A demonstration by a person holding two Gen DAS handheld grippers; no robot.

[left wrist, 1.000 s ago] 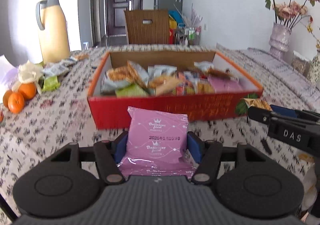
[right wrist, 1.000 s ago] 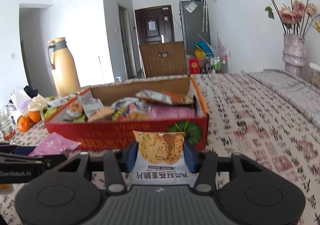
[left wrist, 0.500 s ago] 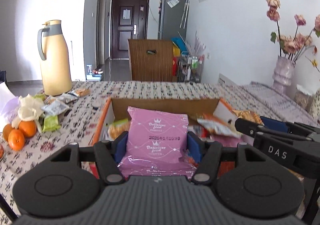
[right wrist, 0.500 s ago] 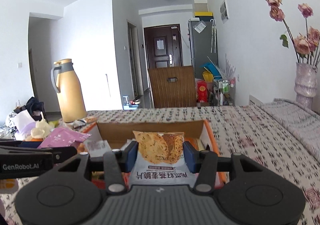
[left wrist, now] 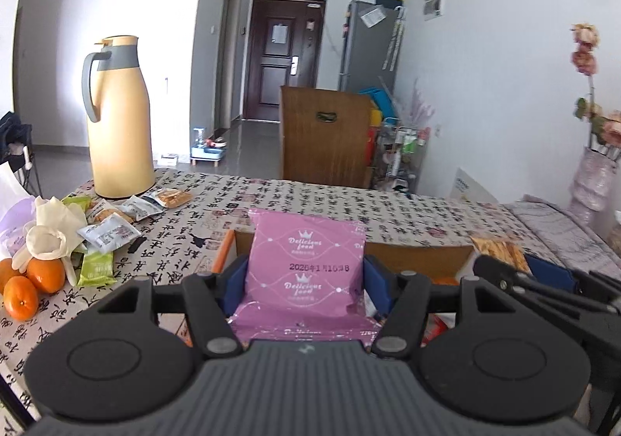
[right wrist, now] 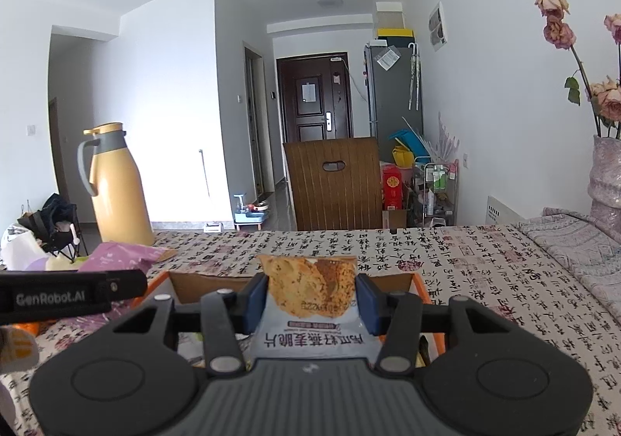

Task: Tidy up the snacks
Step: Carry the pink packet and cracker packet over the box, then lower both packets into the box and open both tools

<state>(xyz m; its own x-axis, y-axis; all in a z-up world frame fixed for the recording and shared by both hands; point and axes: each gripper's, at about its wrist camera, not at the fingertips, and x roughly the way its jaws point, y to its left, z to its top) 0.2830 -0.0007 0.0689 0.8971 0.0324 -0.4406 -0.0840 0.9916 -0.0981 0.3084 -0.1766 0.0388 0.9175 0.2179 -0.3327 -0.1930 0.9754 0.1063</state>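
My left gripper (left wrist: 306, 280) is shut on a pink snack packet (left wrist: 306, 265) and holds it above the near part of the red cardboard snack box (left wrist: 419, 257), whose far wall shows behind it. My right gripper (right wrist: 310, 300) is shut on a white crisp packet with an orange picture (right wrist: 310, 292), also raised over the box (right wrist: 194, 280). The box contents are mostly hidden behind both grippers. The right gripper with its packet shows at the right of the left wrist view (left wrist: 500, 253). The left gripper with the pink packet shows at the left of the right wrist view (right wrist: 116, 261).
A yellow thermos jug (left wrist: 116, 125) stands at the table's far left. Loose snack packets (left wrist: 112, 226), a white glove (left wrist: 50, 234) and oranges (left wrist: 35, 280) lie at the left. A vase of dried roses (right wrist: 605, 179) stands at the right. A wooden chair (left wrist: 326, 137) stands beyond the table.
Both grippers have risen with their packets, from in front of the box's red front wall to above the box. Now only its far wall shows.
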